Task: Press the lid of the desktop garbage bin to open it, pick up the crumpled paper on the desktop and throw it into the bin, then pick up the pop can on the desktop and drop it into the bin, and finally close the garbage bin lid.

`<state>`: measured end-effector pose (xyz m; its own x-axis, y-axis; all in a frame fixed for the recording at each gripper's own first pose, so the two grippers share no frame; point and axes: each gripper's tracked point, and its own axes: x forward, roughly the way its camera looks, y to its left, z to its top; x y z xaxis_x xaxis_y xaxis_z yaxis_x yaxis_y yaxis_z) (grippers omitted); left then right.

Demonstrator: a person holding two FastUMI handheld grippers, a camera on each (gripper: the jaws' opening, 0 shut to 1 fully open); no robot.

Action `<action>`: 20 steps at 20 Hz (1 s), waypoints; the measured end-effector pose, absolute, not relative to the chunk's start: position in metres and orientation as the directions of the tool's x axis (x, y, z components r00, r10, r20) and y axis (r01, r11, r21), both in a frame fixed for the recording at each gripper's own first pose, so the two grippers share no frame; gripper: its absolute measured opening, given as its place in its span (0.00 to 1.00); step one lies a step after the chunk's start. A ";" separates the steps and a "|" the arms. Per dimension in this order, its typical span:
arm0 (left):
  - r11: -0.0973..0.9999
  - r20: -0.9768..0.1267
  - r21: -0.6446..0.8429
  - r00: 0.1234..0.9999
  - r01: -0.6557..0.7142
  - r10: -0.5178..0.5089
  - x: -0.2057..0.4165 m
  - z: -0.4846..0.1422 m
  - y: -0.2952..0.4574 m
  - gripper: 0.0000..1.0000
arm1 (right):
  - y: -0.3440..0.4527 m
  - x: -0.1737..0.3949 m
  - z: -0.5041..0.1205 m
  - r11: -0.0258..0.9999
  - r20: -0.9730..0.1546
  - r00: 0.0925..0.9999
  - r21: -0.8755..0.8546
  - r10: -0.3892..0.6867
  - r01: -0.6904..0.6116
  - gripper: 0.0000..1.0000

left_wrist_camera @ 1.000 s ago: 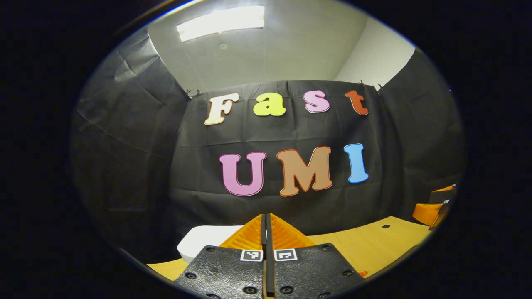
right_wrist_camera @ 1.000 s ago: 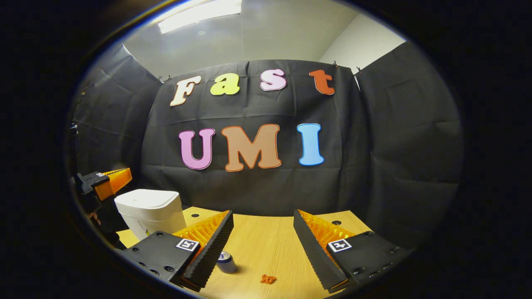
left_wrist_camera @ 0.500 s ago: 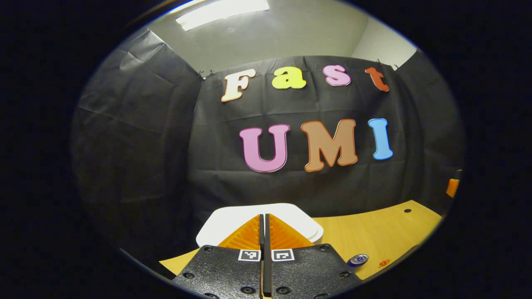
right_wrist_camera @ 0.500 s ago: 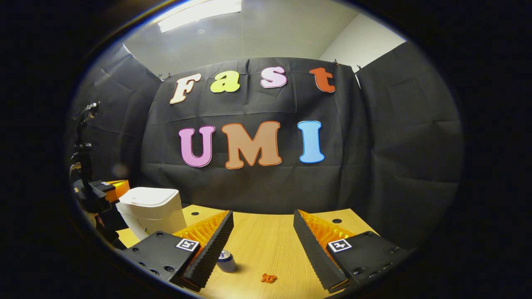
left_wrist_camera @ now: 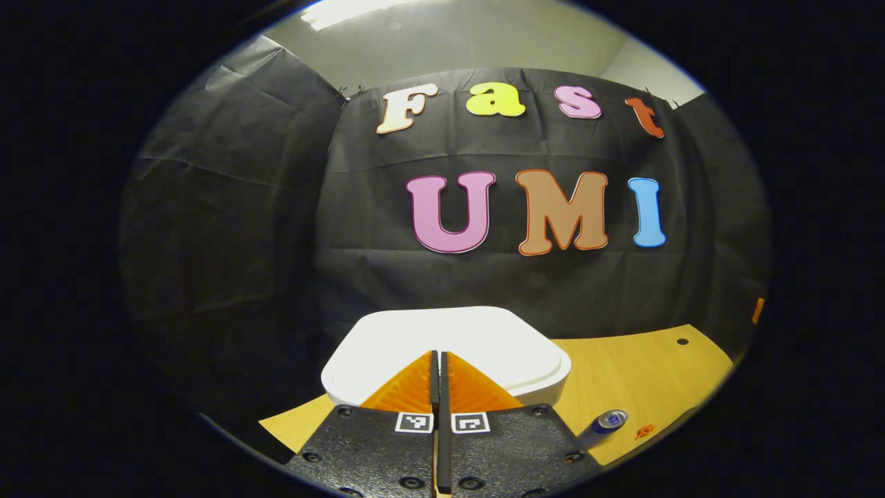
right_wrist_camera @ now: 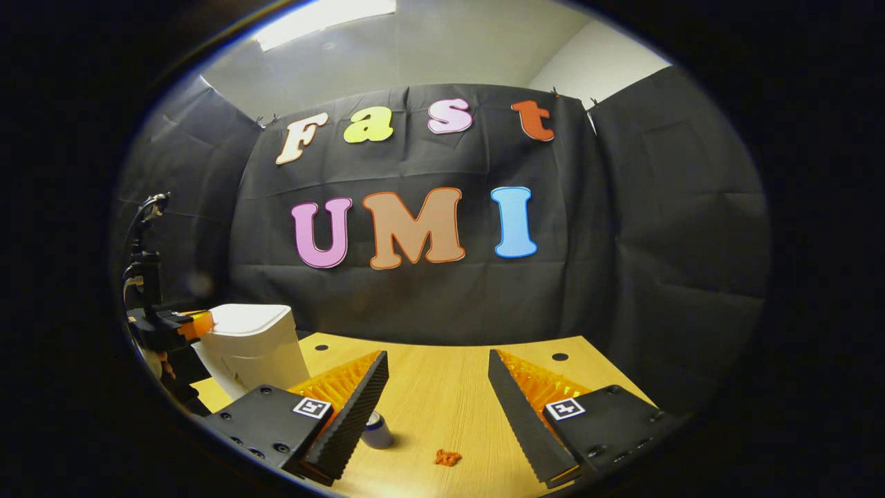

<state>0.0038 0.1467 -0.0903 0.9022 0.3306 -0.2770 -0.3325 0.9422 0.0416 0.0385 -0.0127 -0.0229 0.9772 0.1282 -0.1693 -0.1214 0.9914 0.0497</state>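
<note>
The white desktop bin [left_wrist_camera: 477,339] with its lid down lies right ahead in the left gripper view, and my left gripper [left_wrist_camera: 436,356] is shut, its tips over the lid's near edge. From the right gripper view the bin [right_wrist_camera: 252,342] stands at the left with the left gripper [right_wrist_camera: 190,324] at its lid. My right gripper [right_wrist_camera: 437,363] hangs open above the table. A blue pop can [right_wrist_camera: 377,430] stands below its left finger, and the small orange crumpled paper [right_wrist_camera: 447,457] lies beside it. The can [left_wrist_camera: 603,423] and the paper [left_wrist_camera: 644,432] also sit at the lower right of the left gripper view.
The wooden table [right_wrist_camera: 442,387] has small round holes near its far edge. Black cloth walls close the booth at the back and both sides. A hand and cable [right_wrist_camera: 142,270] rise behind the left gripper.
The left gripper has come down and forward over the bin, whose lid now looms larger under its tips. The right gripper has barely moved.
</note>
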 end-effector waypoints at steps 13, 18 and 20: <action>0.947 -0.135 0.180 0.947 -0.266 0.291 0.014 -0.042 0.131 0.00 | -0.001 0.029 -0.078 0.987 -0.284 0.945 0.031 0.162 -0.160 0.97; 0.957 -0.079 0.135 0.960 -0.256 0.268 0.021 -0.011 0.125 0.00 | 0.004 0.033 -0.102 0.986 -0.327 0.931 0.045 0.164 -0.158 0.97; 0.960 -0.069 0.115 0.962 -0.255 0.264 0.018 -0.006 0.123 0.00 | 0.005 0.035 -0.114 0.986 -0.348 0.923 0.042 0.166 -0.161 0.97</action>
